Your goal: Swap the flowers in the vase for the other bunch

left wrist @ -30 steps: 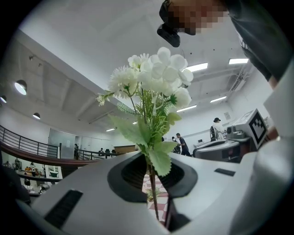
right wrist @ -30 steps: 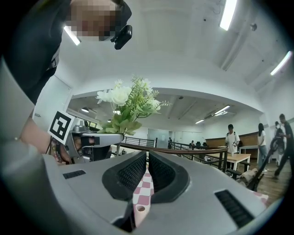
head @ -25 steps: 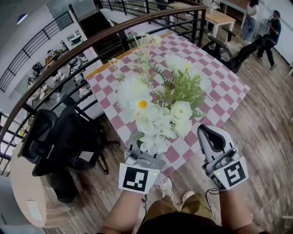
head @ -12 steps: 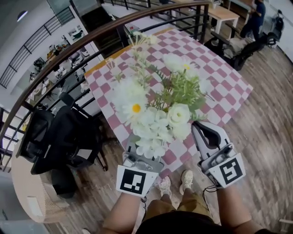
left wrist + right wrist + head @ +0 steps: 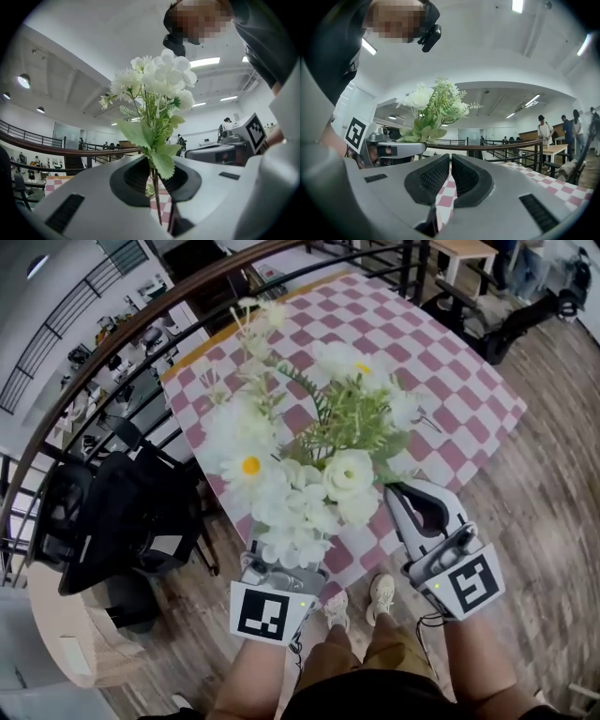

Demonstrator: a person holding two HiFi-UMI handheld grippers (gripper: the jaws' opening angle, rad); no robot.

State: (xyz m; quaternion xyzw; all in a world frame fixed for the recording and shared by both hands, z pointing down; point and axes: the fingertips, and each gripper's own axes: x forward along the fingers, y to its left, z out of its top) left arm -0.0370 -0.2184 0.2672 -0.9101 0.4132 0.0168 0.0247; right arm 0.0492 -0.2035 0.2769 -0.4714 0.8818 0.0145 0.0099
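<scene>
A bunch of white flowers (image 5: 309, 465) with green leaves stands upright over the near edge of the table. My left gripper (image 5: 284, 563) is shut on its stems, and the blooms hide the jaws from above. In the left gripper view the thin stems (image 5: 154, 187) pass between the jaws below the flower heads (image 5: 157, 77). My right gripper (image 5: 401, 493) is held just right of the bunch, shut, with nothing in it. In the right gripper view its jaws (image 5: 450, 176) stand almost together, and the flowers (image 5: 433, 110) rise above the left gripper (image 5: 396, 149). No vase is in view.
A pink-and-white checked cloth covers the table (image 5: 450, 399) ahead. A curved dark railing (image 5: 141, 343) runs behind its far left. A black office chair (image 5: 112, 521) stands at the left on the wooden floor. The person's shoes (image 5: 361, 601) show below.
Both grippers and the flower bunch have sunk a little and drifted left in the picture, side by side. The people at the far right have slipped out of view.
</scene>
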